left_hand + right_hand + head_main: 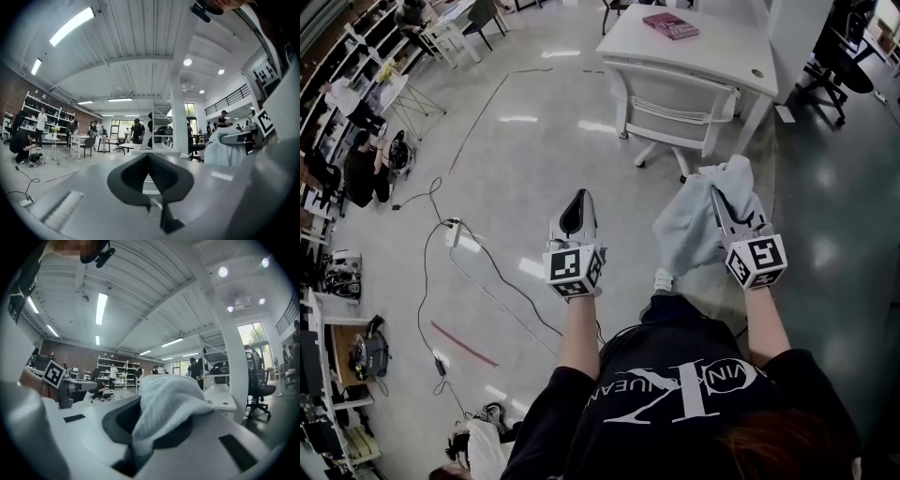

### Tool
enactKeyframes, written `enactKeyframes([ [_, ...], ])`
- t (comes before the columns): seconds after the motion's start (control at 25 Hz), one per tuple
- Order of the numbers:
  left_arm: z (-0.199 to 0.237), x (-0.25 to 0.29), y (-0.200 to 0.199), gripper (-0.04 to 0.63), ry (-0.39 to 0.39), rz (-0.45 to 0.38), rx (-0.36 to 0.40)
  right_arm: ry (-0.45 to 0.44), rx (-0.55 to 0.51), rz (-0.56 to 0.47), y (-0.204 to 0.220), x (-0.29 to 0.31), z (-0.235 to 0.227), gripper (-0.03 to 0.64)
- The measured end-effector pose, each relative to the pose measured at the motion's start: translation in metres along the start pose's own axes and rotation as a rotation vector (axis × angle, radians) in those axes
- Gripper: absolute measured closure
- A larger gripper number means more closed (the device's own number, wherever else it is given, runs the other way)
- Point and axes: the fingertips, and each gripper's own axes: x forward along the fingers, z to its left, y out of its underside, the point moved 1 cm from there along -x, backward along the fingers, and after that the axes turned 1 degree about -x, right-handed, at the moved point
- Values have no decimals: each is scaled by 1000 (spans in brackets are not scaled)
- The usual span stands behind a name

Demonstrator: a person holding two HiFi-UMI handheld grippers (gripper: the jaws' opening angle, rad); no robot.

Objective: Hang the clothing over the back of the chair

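A pale grey garment [698, 223] hangs bunched from my right gripper [720, 194], which is shut on its upper edge; in the right gripper view the cloth [164, 404] fills the jaws and spills over them. My left gripper [578, 200] is held level beside it to the left, shut and empty, and in its own view the dark pads [150, 161] meet with nothing between them. The white chair [673, 101] stands ahead with its back towards me, pushed up to a white desk [712, 52]. The garment [226, 147] also shows at the right of the left gripper view.
A pink book [671, 25] lies on the desk. Cables and a power strip [453, 232] trail over the floor to the left. A black office chair [834, 70] stands at the far right. Shelves, tables and people [366, 164] line the left side.
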Motion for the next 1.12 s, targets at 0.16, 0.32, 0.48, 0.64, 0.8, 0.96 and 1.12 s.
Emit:
enactKeyframes([
  [0.16,7,31,3,584,12,13,0,-13,2,26,5,30,-11,566],
  [0.32,21,66,8,584,2,20,-25,-29,-5,47,4,64,-26,566],
  [0.48,30,103,4,584,5,2,-42,-48,-15,52,-2,93,-41,566],
  [0.64,34,137,5,584,18,10,-36,-67,-19,60,-2,126,-53,566],
  [0.8,41,163,12,584,20,29,-48,-90,-25,67,2,153,-61,566],
  [0.96,47,184,16,584,27,41,-51,-91,-30,58,1,175,-73,566],
  [1.12,56,211,23,584,45,65,-54,-74,-17,61,3,200,-85,566],
])
